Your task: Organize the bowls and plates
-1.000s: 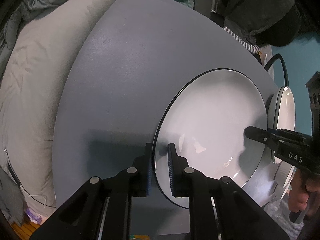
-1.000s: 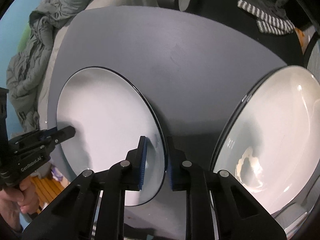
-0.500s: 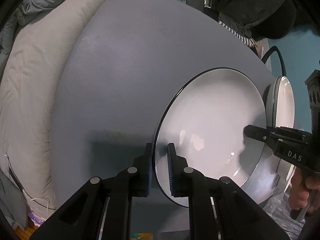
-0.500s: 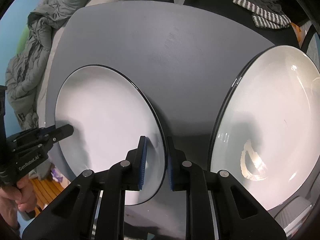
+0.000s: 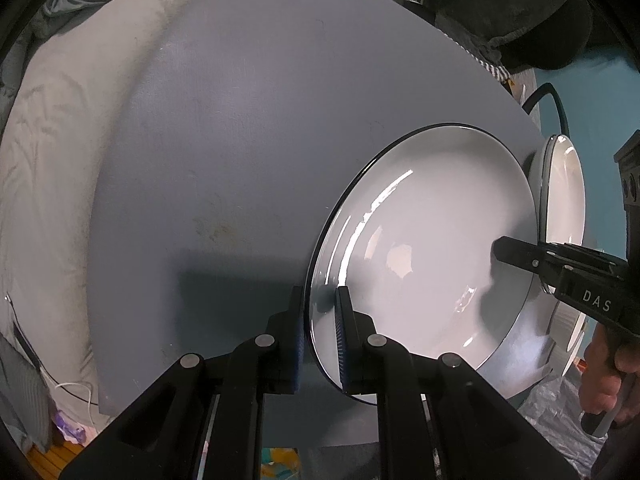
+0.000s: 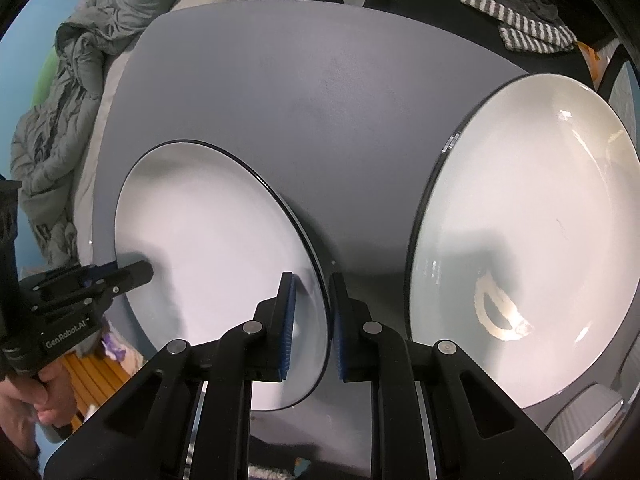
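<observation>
Grey table point(image 5: 248, 128) with the work carried over it. Large white plate point(image 5: 432, 248), dark-rimmed, is held over the table's near right part, tilted rather than flat, by both tools at opposite rims.

Left gripper point(image 5: 320, 320) reaches forward from the near edge; its jaws stand narrowly apart and clamp the plate's rim between the ribbed blue pads point(image 5: 342, 332). Seen from the right wrist view, the same tool enters at lower left, a hand point(image 6: 28, 396) wrapped around its handle.

Right gripper point(image 6: 310, 324) likewise pinches the plate's opposite rim, jaws nearly together with the rim between them.

Second white plate point(image 6: 532, 240), also dark-rimmed, lies just to the right of the held one, apart from it; a pale smear marks its lower surface.

Rumpled grey bedding point(image 6: 60, 112) lies beyond the table's left edge.
</observation>
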A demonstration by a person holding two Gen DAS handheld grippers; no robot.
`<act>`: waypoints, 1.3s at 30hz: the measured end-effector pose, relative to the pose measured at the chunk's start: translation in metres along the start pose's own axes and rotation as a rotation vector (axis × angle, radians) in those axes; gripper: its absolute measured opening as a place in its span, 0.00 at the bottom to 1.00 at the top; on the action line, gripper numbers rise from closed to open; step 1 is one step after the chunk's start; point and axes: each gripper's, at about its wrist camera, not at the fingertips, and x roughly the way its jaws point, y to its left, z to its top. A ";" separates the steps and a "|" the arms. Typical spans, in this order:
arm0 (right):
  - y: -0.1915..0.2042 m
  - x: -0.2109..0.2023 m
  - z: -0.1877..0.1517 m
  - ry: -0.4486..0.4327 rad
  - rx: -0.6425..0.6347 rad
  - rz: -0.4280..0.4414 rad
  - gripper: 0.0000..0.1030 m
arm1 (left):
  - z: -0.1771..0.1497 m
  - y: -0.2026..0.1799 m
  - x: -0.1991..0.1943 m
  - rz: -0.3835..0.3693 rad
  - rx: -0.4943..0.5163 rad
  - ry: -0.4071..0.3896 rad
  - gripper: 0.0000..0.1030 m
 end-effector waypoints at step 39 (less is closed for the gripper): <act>-0.057 -0.055 -0.018 -0.031 0.133 0.018 0.16 | 0.018 -0.077 -0.031 -0.012 0.111 -0.001 0.12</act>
